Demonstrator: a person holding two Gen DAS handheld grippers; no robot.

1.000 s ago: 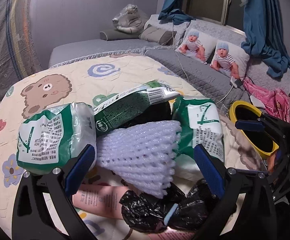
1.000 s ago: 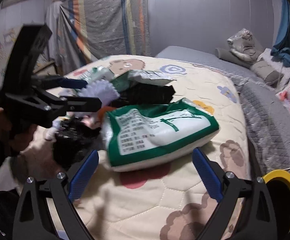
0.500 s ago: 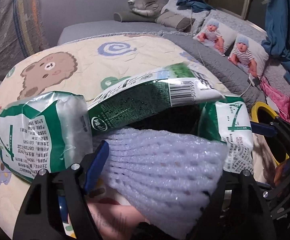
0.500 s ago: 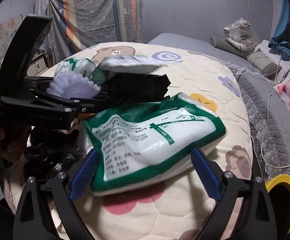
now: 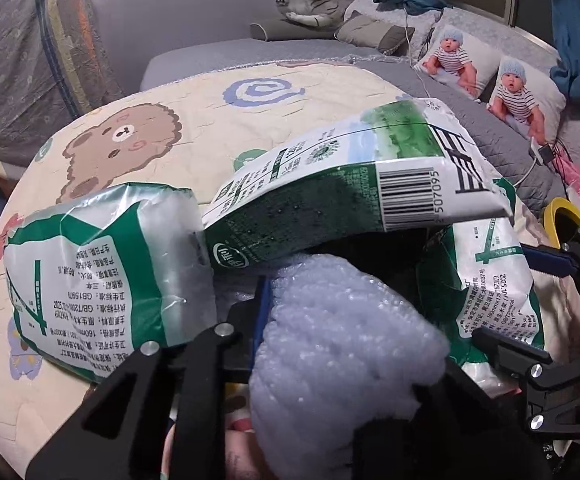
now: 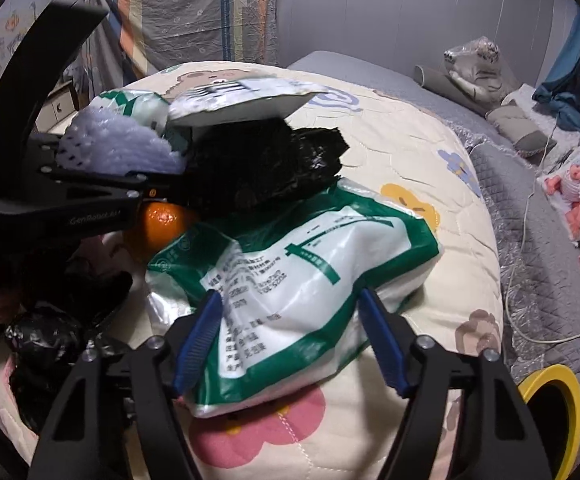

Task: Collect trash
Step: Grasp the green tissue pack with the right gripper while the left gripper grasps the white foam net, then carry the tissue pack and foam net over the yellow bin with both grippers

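Foam netting (image 5: 342, 344), pale lilac and bunched, fills the lower middle of the left wrist view, pinched by the left tool (image 5: 354, 332), whose blue pad presses its left side; the other pad is hidden behind the foam. Left of it lies a green-and-white tissue pack (image 5: 102, 276) printed with Chinese text and "GB15979". Above the foam tilts a dark green pouch (image 5: 350, 188) carrying a barcode that ends "507095" and a round logo at its lower corner. A second green-and-white pack (image 5: 490, 280) lies to the right. All rest on a cream quilt (image 5: 194, 120) with a brown bear and a blue spiral, spread over a bed. Two pillows printed with babies (image 5: 486, 72) sit at the far right, and a yellow-rimmed bin (image 5: 566, 216) shows at the right edge.

In the right wrist view the right tool (image 6: 290, 340) is closing on the near end of the second green-and-white pack (image 6: 290, 272), its blue pads pressing into the wrapper on both sides. Behind the pack lies a crumpled black bag (image 6: 266, 168) with the pouch (image 6: 242, 100) on top, and an orange (image 6: 162, 224) sits just beside the pack. The left tool, marked "GenRobot.AI", holds the foam netting (image 6: 118, 148) at the left. The bin's inside is dark; its contents cannot be made out.
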